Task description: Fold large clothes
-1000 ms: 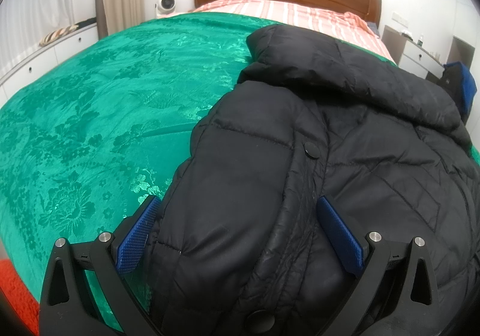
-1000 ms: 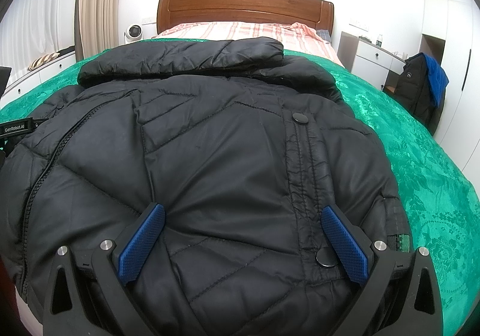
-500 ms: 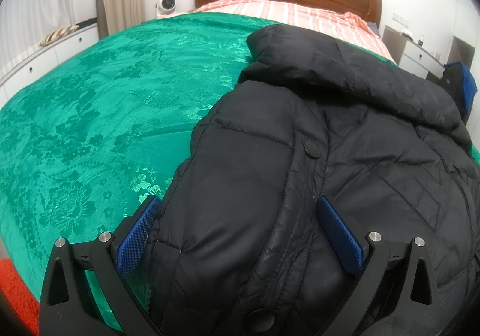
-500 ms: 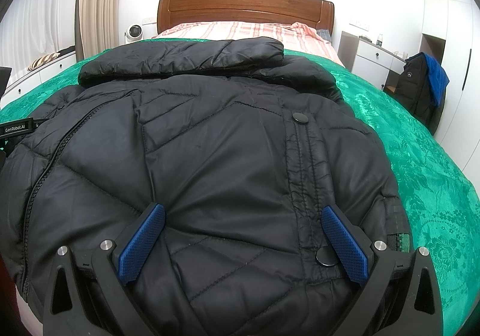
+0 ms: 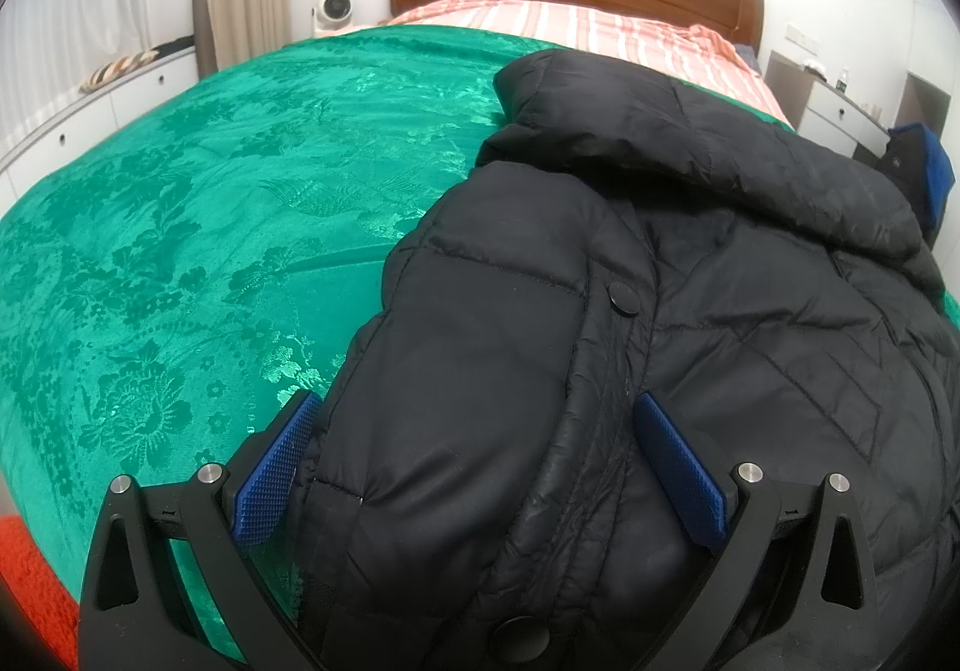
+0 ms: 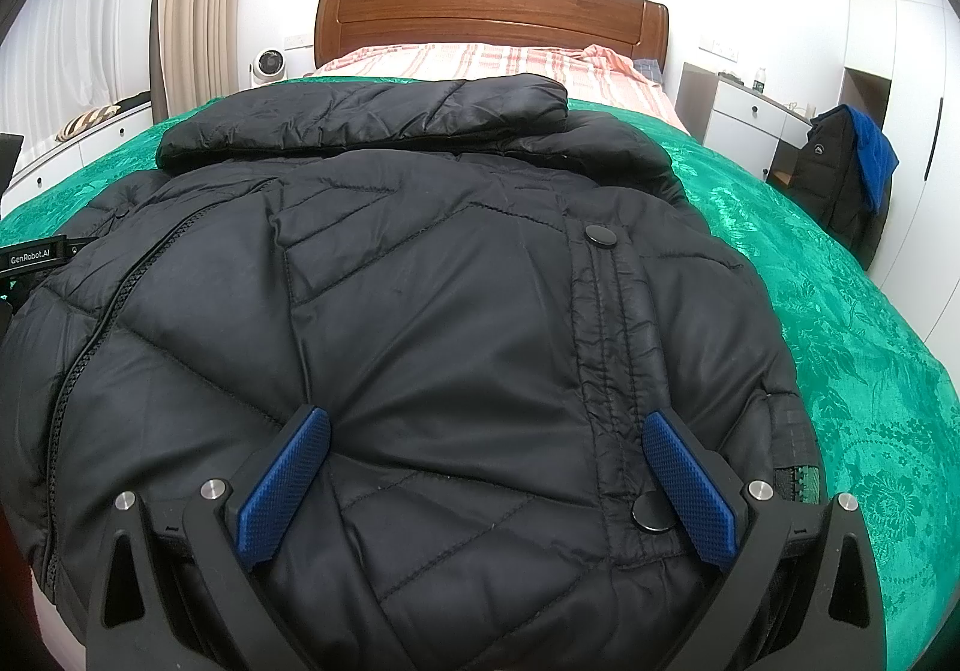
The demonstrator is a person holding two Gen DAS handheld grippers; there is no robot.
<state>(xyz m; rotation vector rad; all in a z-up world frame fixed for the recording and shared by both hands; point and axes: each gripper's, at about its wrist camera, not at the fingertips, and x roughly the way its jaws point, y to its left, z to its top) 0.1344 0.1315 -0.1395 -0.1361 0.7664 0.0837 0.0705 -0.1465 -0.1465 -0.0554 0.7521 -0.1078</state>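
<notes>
The bed [image 6: 870, 347] fills most of the room from where I stand, its green brocade cover running back to the wooden headboard [image 6: 492, 11] at twelve o'clock, with a strip of pink striped bedding [image 6: 480, 59] showing past the cover. It makes a sensible folding surface: wide, soft and flat.

On it lies the black puffer jacket [image 6: 432, 299], front up, collar [image 6: 372, 113] toward the headboard and hem toward the foot of the bed. It looks laid out this way so the padded body can be doubled up from the near end. In the left wrist view the jacket sits from one to five o'clock, with bare cover spreading from seven round to eleven. The jacket looks partly folded already, one front panel lapped over the other, though I cannot be sure.

Both tools are at the hem end. The left gripper [image 5: 474, 467] has its blue pads spread wide, straddling the jacket's left edge, one pad [image 5: 273, 476] over the green cover and the other against the placket. The right gripper [image 6: 486, 482] is likewise spread apart over the quilted front, a snap button [image 6: 653, 512] just beside its right pad at four o'clock. Neither one is pinching fabric; they seem poised to close on the hem.

A second snap [image 6: 602, 237] sits higher on the placket.
</notes>
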